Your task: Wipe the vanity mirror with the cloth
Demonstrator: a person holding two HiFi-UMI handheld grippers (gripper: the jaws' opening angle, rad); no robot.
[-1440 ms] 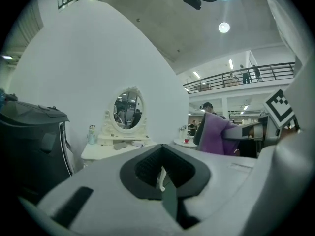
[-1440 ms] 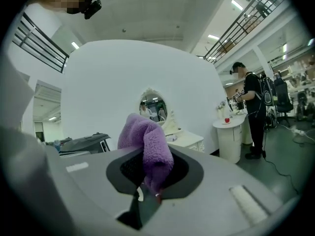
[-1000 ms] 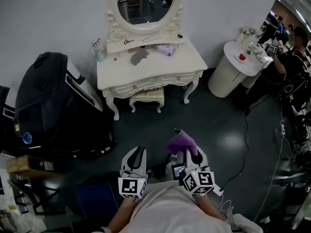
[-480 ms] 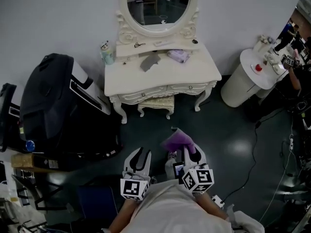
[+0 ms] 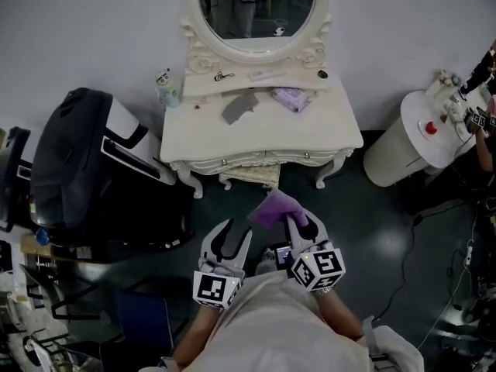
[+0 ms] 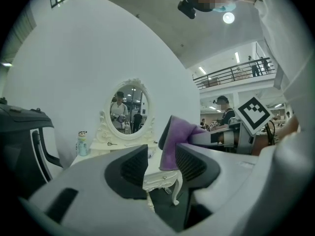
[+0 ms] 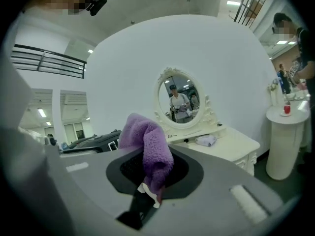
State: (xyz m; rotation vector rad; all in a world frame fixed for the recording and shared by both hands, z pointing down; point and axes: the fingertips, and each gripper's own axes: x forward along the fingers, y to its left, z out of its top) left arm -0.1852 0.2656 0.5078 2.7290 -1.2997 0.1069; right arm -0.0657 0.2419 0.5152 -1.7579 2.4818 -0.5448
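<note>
Cloth (image 5: 275, 208), purple, clenched in right tongs (image 5: 301, 225); left tongs (image 5: 235, 235) empty, jaws just been opening; vanity mirror (image 5: 256, 6) ahead.

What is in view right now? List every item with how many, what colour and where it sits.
vanity table: one, cream white, against the wall ahead
oval mirror: one, white carved frame, upright at the table's back
stool: one, cream, tucked under the table
flat cloth: one, grey, on the tabletop
pouch: one, lilac, on the tabletop right of the flat cloth
small bottle: one, pale green, table's back left corner
bulky case: one, black, on the floor left of the table
round stand: one, white, right of the table
purple cloth: one, in the right gripper
left gripper: grey, jaws apart and just been opening, nothing between them
right gripper: grey, shut on the purple cloth
</note>
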